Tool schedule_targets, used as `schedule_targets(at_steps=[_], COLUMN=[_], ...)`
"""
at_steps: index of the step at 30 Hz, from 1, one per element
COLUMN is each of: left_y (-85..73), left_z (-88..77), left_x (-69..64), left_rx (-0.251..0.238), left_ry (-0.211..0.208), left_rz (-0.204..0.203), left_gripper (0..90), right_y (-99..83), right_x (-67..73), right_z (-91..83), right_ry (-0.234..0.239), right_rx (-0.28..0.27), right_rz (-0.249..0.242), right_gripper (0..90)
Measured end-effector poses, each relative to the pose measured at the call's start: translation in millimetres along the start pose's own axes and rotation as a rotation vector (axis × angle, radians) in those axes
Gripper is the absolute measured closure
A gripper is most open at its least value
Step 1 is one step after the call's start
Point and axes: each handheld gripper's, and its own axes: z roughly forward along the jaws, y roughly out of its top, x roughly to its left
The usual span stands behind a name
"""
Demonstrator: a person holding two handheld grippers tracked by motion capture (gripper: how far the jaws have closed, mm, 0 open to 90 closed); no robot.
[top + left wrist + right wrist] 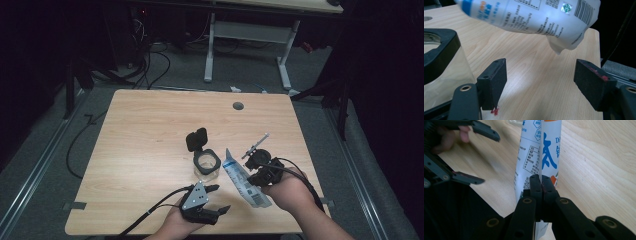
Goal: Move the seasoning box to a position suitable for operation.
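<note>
A white pouch (242,180) with blue print hangs over the table's front right, its lower end down. My right gripper (260,172) is shut on its flat seam; in the right gripper view the jaws (542,183) pinch the pouch (541,150) tight. A clear container (206,164) with a black rim stands mid-table, its black lid (196,139) flipped up behind it. My left gripper (222,198) is open near the front edge, just in front of the container. In the left gripper view its jaws (541,77) hold nothing, the pouch (536,15) is above and the container (439,57) at left.
The wooden table (150,140) has a round cable hole (238,106) near its far edge. Behind it stands a second desk on white legs (209,50), with cables on the floor at the left. The left gripper (487,158) appears open at the upper left of the right gripper view.
</note>
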Motion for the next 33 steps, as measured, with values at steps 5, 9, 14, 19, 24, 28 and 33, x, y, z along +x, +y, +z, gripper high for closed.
schedule_targets(at_steps=[5, 9, 14, 19, 24, 28, 33], left_y=[1.9, 2.9, 2.0, 3.2, 6.0, 7.9, 8.2], left_z=[4.7, 8.6, 16.8, 23.5, 26.9, 27.1, 25.0], left_x=[-2.5, -3.1, -4.8, -5.9, -5.5, -6.0, -10.6], left_rx=[0.007, 0.007, 0.026, 0.024, 0.011, 0.001, -0.007], left_ry=[-0.008, -0.015, -0.014, -0.012, -0.022, -0.032, -0.015], left_rz=[0.017, 0.016, 0.024, 0.025, 0.01, -0.009, 0.023], left_gripper=[26.8, 26.4, 25.3, 24.6, 24.7, 31.0, 39.9], right_y=[8.1, 15.0, 24.8, 31.4, 35.6, 36.7, 36.9], right_x=[5.6, 11.6, 20.9, 26.9, 31.6, 32.1, 31.5], right_z=[-2.4, -3.3, -4.6, -5.4, -3.2, -2.5, -3.7], right_ry=[0.005, 0.007, 0.02, 0.027, 0.035, 0.033, 0.03], right_rx=[-0.012, -0.012, -0.03, -0.043, -0.041, -0.043, -0.038], right_rz=[-0.015, -0.026, -0.045, -0.063, -0.072, -0.076, -0.065], right_gripper=[90.0, 90.0, 90.0, 90.0, 90.0, 90.0, 90.0])
